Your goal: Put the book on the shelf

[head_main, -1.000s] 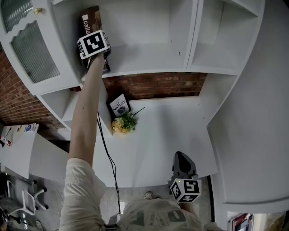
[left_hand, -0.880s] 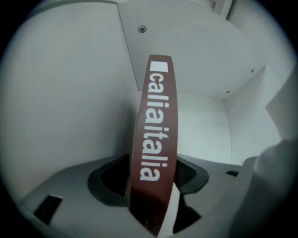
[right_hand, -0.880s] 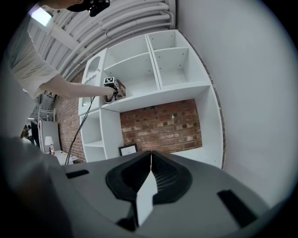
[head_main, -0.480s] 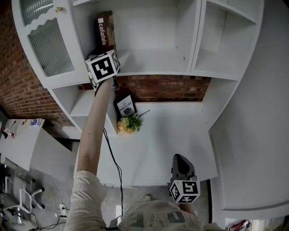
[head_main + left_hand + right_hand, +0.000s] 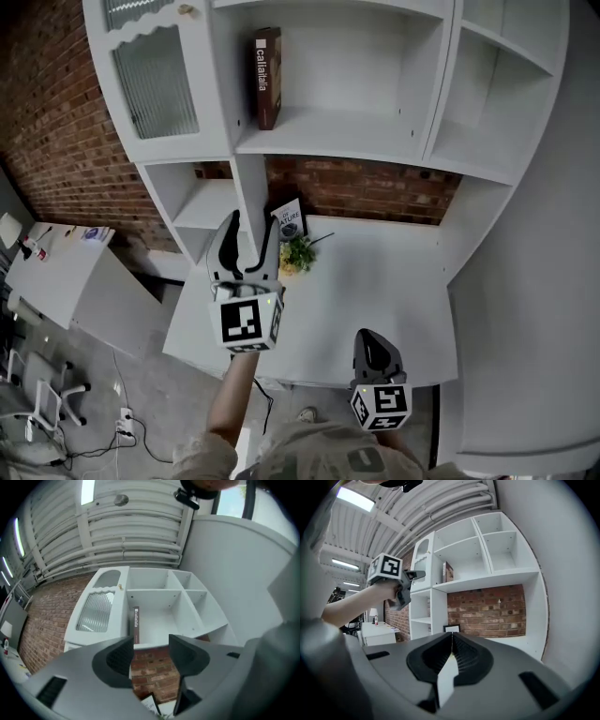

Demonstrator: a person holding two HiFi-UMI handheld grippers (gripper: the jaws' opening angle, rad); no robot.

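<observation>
Standing upright on the shelf point(image 5: 328, 133), the book point(image 5: 267, 77) rests against the left wall of the middle bay with its spine outward, just right of the glass door point(image 5: 155, 89). Nothing touches it, so the placing looks done. What remains, I judge, is only to bring the arms clear and to rest.

Lower down, the left gripper point(image 5: 252, 223) hangs over the near-left part of the desk point(image 5: 394, 281), well apart from the book. Its jaws have just eased a touch closer, yet they stand wide apart with nothing between them. Through the gap its own view shows only the brick wall point(image 5: 150, 667) and the book point(image 5: 136, 625) far off.

The white post point(image 5: 251, 187) under the shelf stands just beyond its fingertips. A small picture point(image 5: 289, 217) and a plant point(image 5: 297, 253) sit just to its right. Any next move on that side calls for coming back towards the body rather than forward or to the right, or the plant could be knocked.

Further right the desk is bare up to the side wall, with free room above it. The right gripper point(image 5: 371, 337) sits near the desk's front edge with its jaws pressed together on nothing, well apart from everything, and need not stir. The bays at far right are open and unused.
</observation>
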